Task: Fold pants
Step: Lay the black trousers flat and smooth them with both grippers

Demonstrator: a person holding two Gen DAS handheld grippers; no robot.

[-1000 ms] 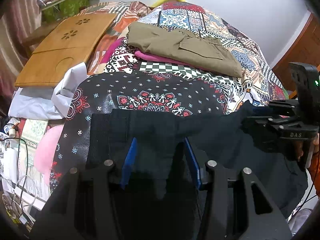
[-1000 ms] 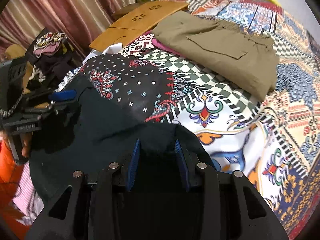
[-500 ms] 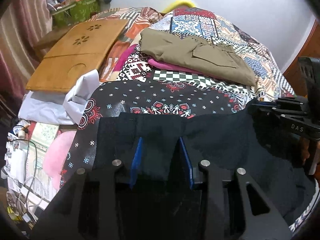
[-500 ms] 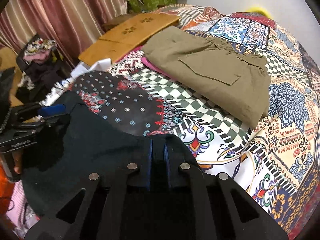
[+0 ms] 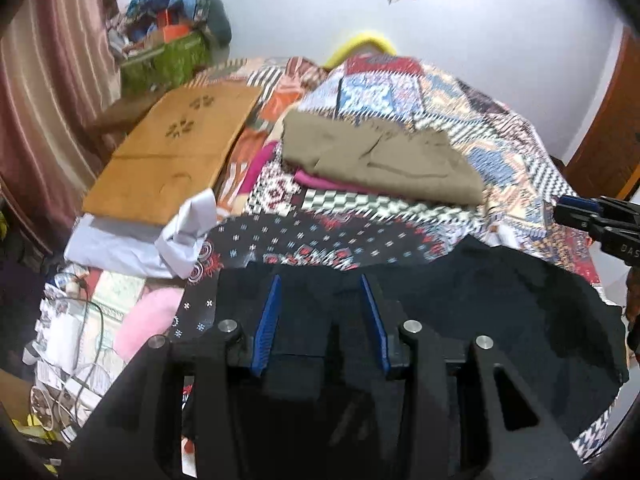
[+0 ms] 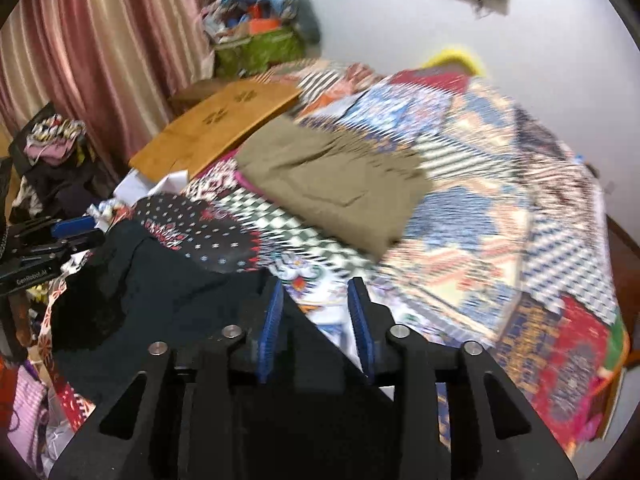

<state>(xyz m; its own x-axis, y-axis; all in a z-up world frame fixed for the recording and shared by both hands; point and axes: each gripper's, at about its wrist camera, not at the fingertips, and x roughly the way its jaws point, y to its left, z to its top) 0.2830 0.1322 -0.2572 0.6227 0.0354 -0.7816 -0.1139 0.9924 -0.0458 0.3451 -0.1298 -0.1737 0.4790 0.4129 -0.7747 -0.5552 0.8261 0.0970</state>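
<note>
Dark navy pants (image 5: 480, 300) lie spread flat on the near part of the patchwork bedspread (image 5: 500, 152). My left gripper (image 5: 318, 280) hovers over their left part, jaws apart, fingertips near the cloth's far edge. Dark cloth shows between the blue pads, but no pinch or tenting. My right gripper (image 6: 314, 284) is opening. Only the diagonal edge of the pants (image 6: 160, 288) lies under its left finger, with bedspread showing in the gap. Each gripper appears in the other's view: the right gripper (image 5: 592, 220) and the left gripper (image 6: 68, 236).
Folded khaki pants (image 5: 380, 160) rest on a pink garment (image 5: 320, 180) mid-bed. A wooden board (image 5: 168, 156) and white cloth (image 5: 132, 240) lie on the left. A green bag (image 5: 168, 60) and curtain (image 6: 100, 40) stand behind. Cables and clutter sit on the floor at left.
Both grippers rose and tilted up, showing more wall. The right jaws closed on the pants' edge, then parted again. The left jaws narrowed slightly and its fingertips drew back toward the cloth's edge.
</note>
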